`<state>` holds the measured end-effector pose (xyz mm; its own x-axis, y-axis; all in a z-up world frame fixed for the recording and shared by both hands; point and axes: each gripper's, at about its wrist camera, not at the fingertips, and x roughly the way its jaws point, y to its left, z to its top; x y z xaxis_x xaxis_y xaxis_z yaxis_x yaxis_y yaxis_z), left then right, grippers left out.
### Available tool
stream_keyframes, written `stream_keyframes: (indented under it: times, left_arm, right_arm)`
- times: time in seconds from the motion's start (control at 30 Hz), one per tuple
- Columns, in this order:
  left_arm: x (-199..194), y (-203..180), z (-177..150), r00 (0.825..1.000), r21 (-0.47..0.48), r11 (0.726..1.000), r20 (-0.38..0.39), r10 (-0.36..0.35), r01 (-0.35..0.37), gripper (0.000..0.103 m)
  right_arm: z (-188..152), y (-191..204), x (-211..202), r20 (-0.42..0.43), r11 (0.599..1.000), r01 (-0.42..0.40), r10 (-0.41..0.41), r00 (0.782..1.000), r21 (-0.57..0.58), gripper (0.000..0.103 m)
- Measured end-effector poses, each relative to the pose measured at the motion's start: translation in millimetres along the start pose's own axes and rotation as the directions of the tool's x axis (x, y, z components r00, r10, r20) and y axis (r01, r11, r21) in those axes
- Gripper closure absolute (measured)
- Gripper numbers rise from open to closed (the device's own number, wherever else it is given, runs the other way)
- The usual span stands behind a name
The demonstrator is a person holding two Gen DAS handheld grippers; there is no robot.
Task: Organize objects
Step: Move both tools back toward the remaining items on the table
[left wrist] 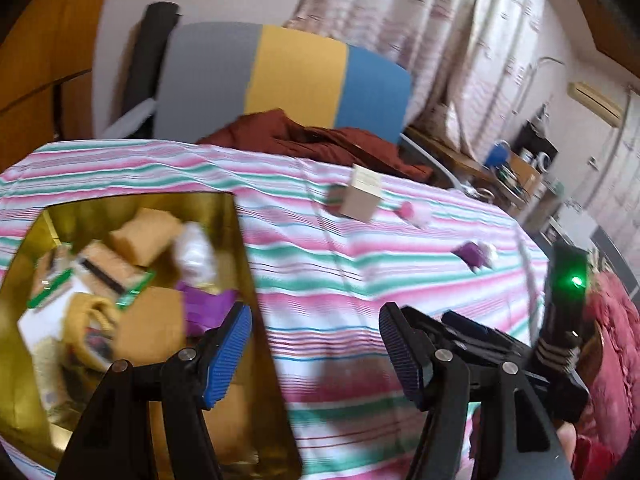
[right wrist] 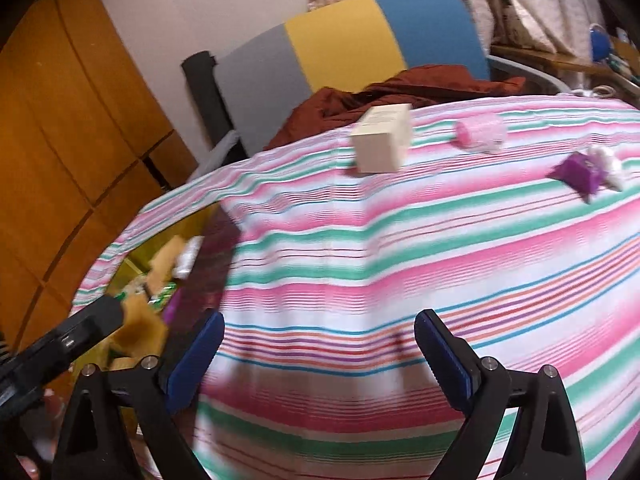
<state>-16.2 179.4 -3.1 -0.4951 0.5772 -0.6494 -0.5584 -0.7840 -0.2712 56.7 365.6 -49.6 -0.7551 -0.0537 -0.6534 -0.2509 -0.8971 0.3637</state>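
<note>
Where striped cloth (right wrist: 400,240) ends, tricolour chair (right wrist: 360,36).

Both views motion-blurred. Print on the box (right wrist: 382,138) unreadable. Pink item (right wrist: 480,131) and purple item (right wrist: 580,174) too smeared to identify. Gold bin (left wrist: 248,240) cut off by the frame bottom in left view; its contents (left wrist: 120,280) a blur. In right view the bin is partly behind the left tongs (right wrist: 60,344).
</note>
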Motion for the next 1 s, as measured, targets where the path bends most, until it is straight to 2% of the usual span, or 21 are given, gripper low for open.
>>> stream_keyframes:
  times: [0.3, 0.5, 0.7, 0.9, 1.0]
  left_arm:
    - [38.9, -61.9, -16.4, 0.989, 0.115, 0.989, -0.121, -0.082, 0.096, 0.035]
    - [72.7, -87.9, -28.5, 0.978, 0.159, 0.981, -0.193, -0.080, 0.112, 0.035]
    - [95.5, -94.0, -31.4, 0.984, 0.178, 0.981, -0.169, -0.048, 0.078, 0.035]
    - [106.8, -93.9, -33.5, 0.985, 0.180, 0.981, -0.165, -0.040, 0.070, 0.035]
    - [109.2, -92.7, -38.5, 0.986, 0.186, 0.980, -0.164, -0.041, 0.072, 0.035]
  right_arm:
    - [10.5, -74.1, -14.1, -0.011, 0.989, 0.140, -0.139, 0.990, 0.057, 0.006]
    - [20.7, -124.9, -26.5, 0.006, 0.968, 0.236, -0.237, 0.971, 0.085, 0.006]
    - [50.1, -180.2, -16.8, -0.048, 0.947, 0.295, -0.291, 0.955, 0.126, 0.005]
    - [89.6, -219.1, 0.2, -0.019, 0.924, 0.357, -0.357, 0.934, 0.137, 0.005]
    - [106.0, -229.4, 16.4, -0.011, 0.919, 0.381, -0.382, 0.924, 0.104, 0.005]
